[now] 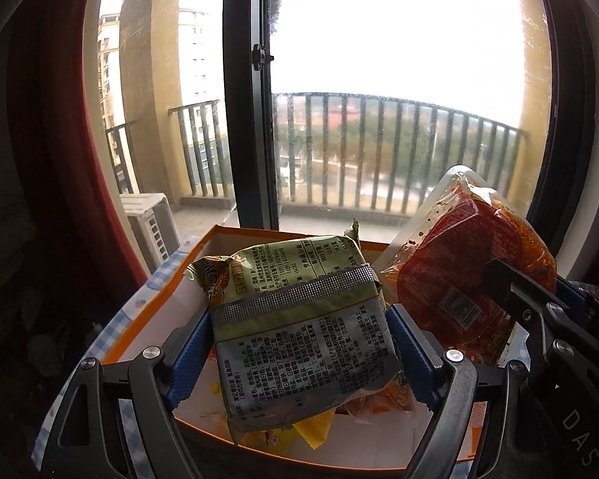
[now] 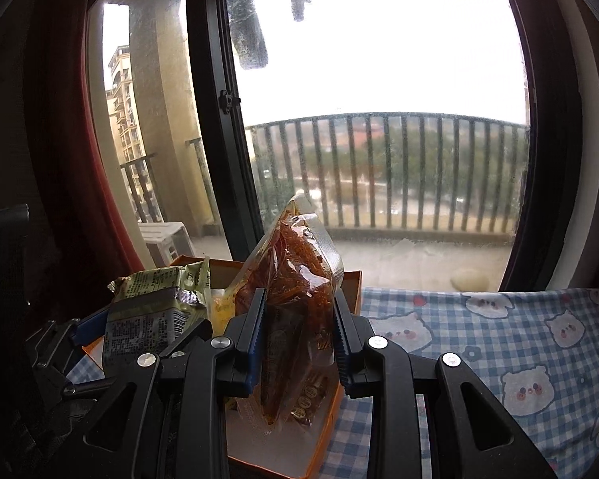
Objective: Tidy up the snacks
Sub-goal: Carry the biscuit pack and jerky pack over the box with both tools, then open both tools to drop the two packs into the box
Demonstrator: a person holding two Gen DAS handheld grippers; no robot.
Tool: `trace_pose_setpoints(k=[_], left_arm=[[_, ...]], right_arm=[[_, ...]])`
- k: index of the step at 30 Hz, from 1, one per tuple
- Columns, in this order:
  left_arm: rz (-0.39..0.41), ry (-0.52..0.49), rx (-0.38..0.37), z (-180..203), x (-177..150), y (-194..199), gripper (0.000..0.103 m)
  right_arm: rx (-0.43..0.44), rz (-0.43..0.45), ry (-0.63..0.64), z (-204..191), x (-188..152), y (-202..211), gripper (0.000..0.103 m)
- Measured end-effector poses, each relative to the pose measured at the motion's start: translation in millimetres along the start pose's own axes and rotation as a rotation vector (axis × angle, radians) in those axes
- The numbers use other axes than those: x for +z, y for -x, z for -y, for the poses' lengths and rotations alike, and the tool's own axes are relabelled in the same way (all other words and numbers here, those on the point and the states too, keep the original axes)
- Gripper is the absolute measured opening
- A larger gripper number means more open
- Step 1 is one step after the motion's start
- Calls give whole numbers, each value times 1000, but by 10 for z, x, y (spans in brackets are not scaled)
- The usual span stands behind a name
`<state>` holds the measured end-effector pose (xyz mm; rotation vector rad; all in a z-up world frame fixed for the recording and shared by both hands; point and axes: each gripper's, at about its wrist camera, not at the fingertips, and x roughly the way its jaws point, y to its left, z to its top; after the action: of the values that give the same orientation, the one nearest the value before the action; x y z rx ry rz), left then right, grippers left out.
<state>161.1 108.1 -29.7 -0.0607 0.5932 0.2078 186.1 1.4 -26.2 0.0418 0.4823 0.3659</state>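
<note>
Both tools are matte black, with forked, triangular-cutout arms joined by round silver screws. The left gripper (image 1: 299,329) has fingers lined with ridged blue pads (image 1: 189,353), and the right gripper (image 2: 299,333) shows the same toothed blue lining. Pale letters, seemingly "DAS", mark one black body.

Open checked cloth (image 2: 479,359) right of orange box (image 2: 351,291); window glass (image 2: 379,60) behind.
</note>
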Motion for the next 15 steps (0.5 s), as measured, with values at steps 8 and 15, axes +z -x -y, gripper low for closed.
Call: trace_pose_setpoints(k=[8, 15], left_arm=[[-37, 8, 54, -88, -67, -229, 90], [-114, 15, 73, -168, -124, -244, 102]], right_arm=[[73, -93, -45, -48, -92, -359, 33], [136, -131, -26, -227, -155, -531, 33]])
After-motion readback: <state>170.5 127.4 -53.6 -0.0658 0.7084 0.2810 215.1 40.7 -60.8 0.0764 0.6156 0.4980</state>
